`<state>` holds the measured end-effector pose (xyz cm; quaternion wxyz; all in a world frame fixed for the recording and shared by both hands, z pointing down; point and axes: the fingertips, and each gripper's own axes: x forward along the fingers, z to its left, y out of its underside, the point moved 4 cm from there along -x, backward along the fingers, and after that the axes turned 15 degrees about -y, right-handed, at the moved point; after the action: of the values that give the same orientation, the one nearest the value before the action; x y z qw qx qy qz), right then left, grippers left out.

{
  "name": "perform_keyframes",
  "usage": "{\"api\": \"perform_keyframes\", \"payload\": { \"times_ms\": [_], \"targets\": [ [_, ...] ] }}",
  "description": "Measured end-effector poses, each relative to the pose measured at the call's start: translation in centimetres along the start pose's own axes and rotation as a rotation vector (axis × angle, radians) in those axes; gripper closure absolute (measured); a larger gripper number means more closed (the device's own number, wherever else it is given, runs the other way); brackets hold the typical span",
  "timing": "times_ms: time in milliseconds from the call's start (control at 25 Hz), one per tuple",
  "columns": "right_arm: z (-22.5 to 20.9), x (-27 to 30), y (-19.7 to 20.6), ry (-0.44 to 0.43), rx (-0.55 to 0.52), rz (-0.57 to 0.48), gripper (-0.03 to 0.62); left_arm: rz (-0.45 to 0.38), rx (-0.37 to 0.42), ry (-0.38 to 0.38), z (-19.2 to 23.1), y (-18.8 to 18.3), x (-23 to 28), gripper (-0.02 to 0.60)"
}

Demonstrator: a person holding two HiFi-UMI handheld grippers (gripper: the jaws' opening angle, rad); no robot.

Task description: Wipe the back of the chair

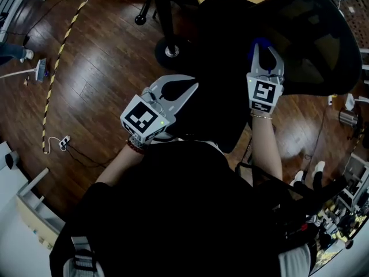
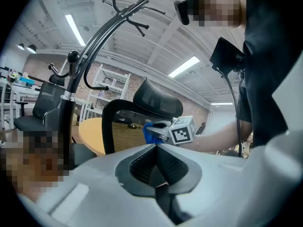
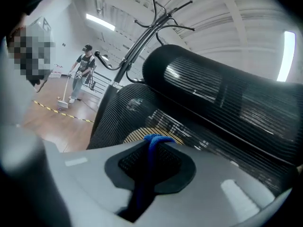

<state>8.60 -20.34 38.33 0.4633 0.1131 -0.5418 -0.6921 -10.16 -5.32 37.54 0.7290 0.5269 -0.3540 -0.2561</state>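
Blue cloth (image 3: 151, 140) is pinched tight in your right gripper (image 3: 154, 151), jaws closed on it, right up at the black mesh chair back (image 3: 118, 115), just under the headrest (image 3: 213, 93). Your left gripper (image 2: 157, 151) is closed on nothing, hanging well clear of the chair back.

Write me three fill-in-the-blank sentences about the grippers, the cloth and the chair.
1. The right gripper is shut on a ___ cloth.
2. The left gripper has its jaws together and holds ___.
3. The cloth is at the chair, whose back is black ___.

Missing words: blue; nothing; mesh
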Motion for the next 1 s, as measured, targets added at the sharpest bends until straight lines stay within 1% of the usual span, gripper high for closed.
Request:
{"api": "perform_keyframes", "payload": {
  "times_ms": [120, 280, 360, 440, 480, 560, 640, 760, 880, 1000],
  "targets": [
    [1.7, 2.7, -2.0, -0.053, -0.028, -0.021, 0.56, 0.0, -0.002, -0.002, 1.2, 0.4, -1.0, 0.577],
    [4.0, 5.3, -4.2, -0.111, -0.058, -0.064, 0.56, 0.026, -0.025, -0.051, 2.9, 1.9, -3.3, 0.577],
    [6.0, 5.8, -5.9, -0.142, -0.094, -0.087, 0.56, 0.029, -0.049, -0.077, 3.4, 2.7, -5.6, 0.577],
    [8.8, 6.5, -7.9, -0.17, -0.101, -0.09, 0.56, 0.017, -0.075, -0.108, 4.1, 3.1, -8.7, 0.577],
    [9.9, 7.1, -8.6, -0.184, -0.097, -0.092, 0.56, 0.006, -0.083, -0.125, 4.6, 3.1, -9.9, 0.577],
    [10.9, 9.0, -9.1, -0.218, -0.079, -0.105, 0.56, -0.014, -0.095, -0.158, 5.5, 3.1, -10.5, 0.577],
    [11.4, 10.4, -9.3, -0.256, -0.065, -0.115, 0.56, -0.013, -0.107, -0.188, 5.9, 3.1, -10.6, 0.577],
    [12.8, 10.6, -10.5, -0.292, -0.04, -0.146, 0.56, -0.01, -0.114, -0.226, 5.8, 3.6, -11.8, 0.577],
    [14.2, 9.6, -12.1, -0.321, -0.001, -0.203, 0.56, -0.005, -0.11, -0.22, 6.7, 3.9, -12.4, 0.577],
    [14.2, 7.0, -11.3, -0.352, 0.036, -0.223, 0.56, 0.03, -0.095, -0.192, 6.3, 4.4, -11.7, 0.577]
  ]
}}
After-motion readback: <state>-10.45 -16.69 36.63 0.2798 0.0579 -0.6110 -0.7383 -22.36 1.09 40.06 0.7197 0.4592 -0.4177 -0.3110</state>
